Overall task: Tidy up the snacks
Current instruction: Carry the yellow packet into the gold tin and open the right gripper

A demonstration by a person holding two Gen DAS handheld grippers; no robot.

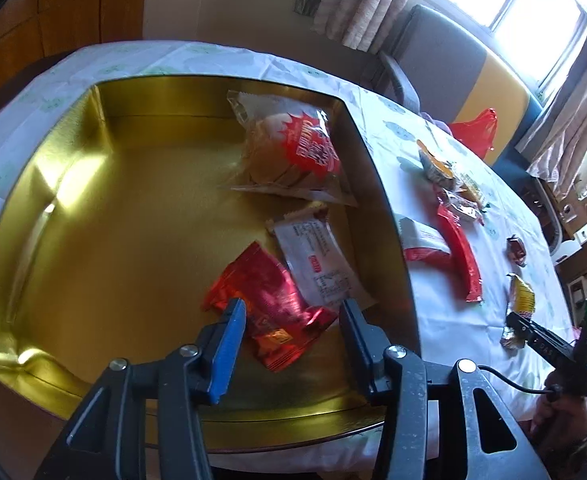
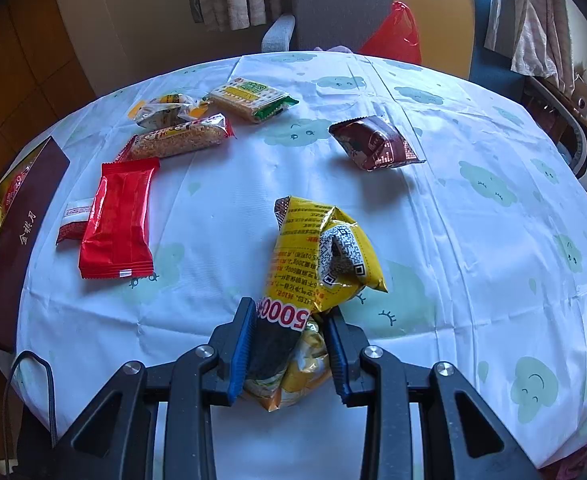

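Right now left gripper (image 1: 291,330) jaws apart over red foil packet (image 1: 269,312) lying in gold tin (image 1: 105,208); right gripper (image 2: 289,344) clamped on yellow packet (image 2: 325,256) above table (image 2: 473,216). Carry it across level, release low inside tin.

We count three packets inside the gold tin (image 1: 93,208): one clear-and-red bread packet (image 1: 293,152), one white packet (image 1: 317,264), one red foil packet (image 1: 269,300). Out on the tabletop (image 2: 453,240) we make it seven: two red wrappers (image 2: 117,220), one yellow bag (image 2: 321,256), one maroon pouch (image 2: 377,144), one sesame bar (image 2: 181,140), one cracker pack (image 2: 249,98), one small orange-ended packet (image 2: 161,110).
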